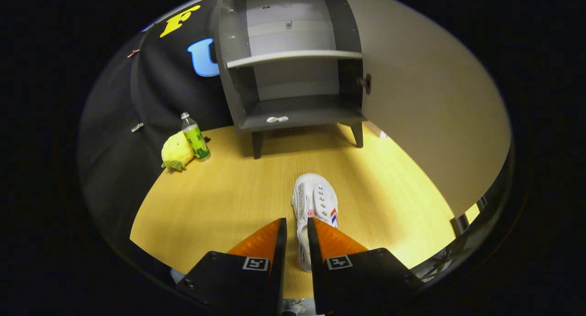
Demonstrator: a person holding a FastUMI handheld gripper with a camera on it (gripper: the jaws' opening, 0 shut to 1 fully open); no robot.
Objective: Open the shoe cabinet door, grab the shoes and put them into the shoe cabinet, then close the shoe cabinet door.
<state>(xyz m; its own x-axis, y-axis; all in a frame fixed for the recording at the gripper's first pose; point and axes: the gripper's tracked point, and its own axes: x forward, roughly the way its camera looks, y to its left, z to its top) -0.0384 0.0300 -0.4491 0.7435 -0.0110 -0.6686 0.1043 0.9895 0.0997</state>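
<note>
Gripper view, looking along the two fingers across a light wood-grain tabletop [219,201]. Landmark: the shoe cabinet [293,64], grey, on short legs, standing at the far end of the tabletop.

Cabinet door [425,105] is swung wide open, hinged on the cabinet's right side; its pale inner face stretches off to the right of the cabinet. Inside the cabinet: one pale shelf [293,56] across the middle, a darker bottom board below it. A small white thing [277,119] lies at the front edge of that bottom board; too small to tell what it is.

White shoe [316,201] lies on the tabletop well in front of the cabinet, toe pointing toward it, roughly in line with the cabinet's right half. Eyelet rows on the upper, a red-and-blue mark on its side.

Claw [296,226]: fingers drawn close with a narrow gap, set either side of the shoe's heel end. The shoe's rim runs down through the gap. Whether both fingers actually press on it, I cannot tell.

Left of the cabinet, near its front left leg but apart from it: a clear bottle [195,137] with a green label, upright, and a yellow plush toy [176,152] touching the bottle's left side.
</note>
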